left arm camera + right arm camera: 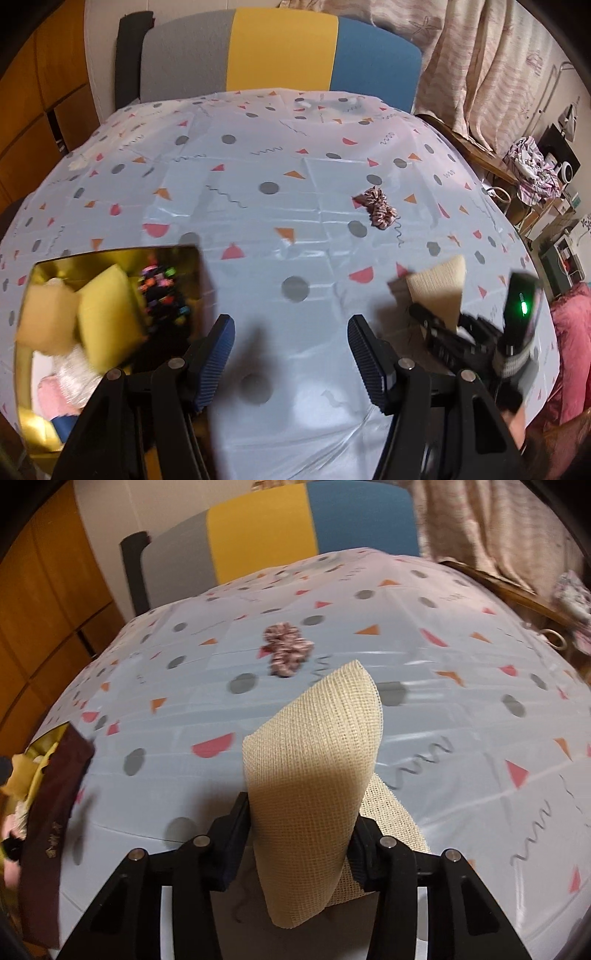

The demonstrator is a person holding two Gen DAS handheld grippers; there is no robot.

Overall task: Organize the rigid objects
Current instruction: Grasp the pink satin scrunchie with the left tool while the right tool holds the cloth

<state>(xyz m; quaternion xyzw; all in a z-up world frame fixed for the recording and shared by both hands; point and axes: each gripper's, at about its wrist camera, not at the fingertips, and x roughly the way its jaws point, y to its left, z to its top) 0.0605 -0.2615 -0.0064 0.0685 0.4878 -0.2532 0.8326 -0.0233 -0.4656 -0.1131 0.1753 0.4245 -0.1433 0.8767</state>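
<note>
My right gripper (299,834) is shut on a beige mesh cloth (314,760) that stands up folded between its fingers, above the table. The cloth also shows in the left wrist view (441,291), with the right gripper (439,328) under it. My left gripper (291,347) is open and empty over the patterned tablecloth (295,177). A gold-lined box (192,273) at the left holds yellow sponges (107,314) and small colourful items. A pink patterned scrunchie (378,208) lies mid-table; it also shows in the right wrist view (286,646).
A grey, yellow and blue chair back (280,51) stands behind the table. Wooden cabinets (33,122) are at the left. Curtains (480,55) and cluttered shelves (543,173) are at the right. The box's dark red side (48,834) shows at the left in the right wrist view.
</note>
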